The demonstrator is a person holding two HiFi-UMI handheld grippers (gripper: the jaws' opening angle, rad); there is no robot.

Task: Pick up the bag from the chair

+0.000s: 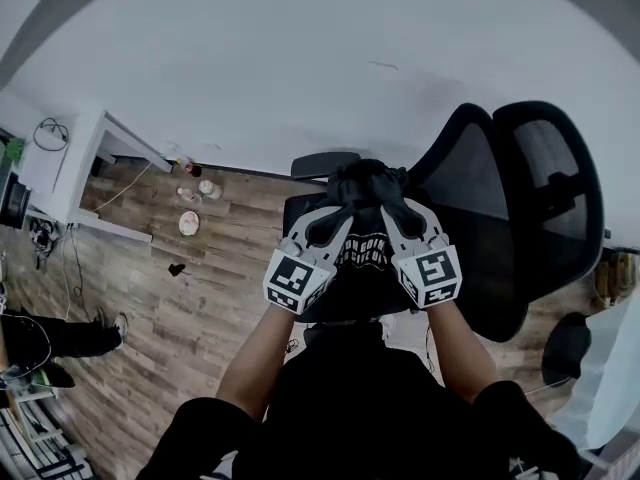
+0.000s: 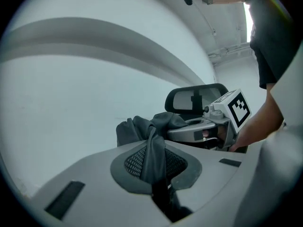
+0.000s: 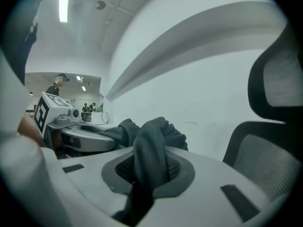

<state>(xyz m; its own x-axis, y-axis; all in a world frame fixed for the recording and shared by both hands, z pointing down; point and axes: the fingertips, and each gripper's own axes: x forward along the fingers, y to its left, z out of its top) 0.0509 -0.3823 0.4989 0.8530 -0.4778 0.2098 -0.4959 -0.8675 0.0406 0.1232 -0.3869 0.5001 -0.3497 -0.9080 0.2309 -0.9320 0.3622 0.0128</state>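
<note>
A black bag with white print hangs in the air in front of the black mesh office chair. Both grippers pinch its bunched top. In the head view my left gripper grips the left side of the bunch and my right gripper the right side, close together. In the left gripper view dark bag fabric runs down between the shut jaws of the left gripper. The right gripper view shows the same fabric clamped in the right gripper. The bag's lower part is hidden by my arms.
The chair's headrest rises at the right. A white desk stands at the left by the wall. Small items lie on the wood floor. A person's legs show at the far left. A white wall is straight ahead.
</note>
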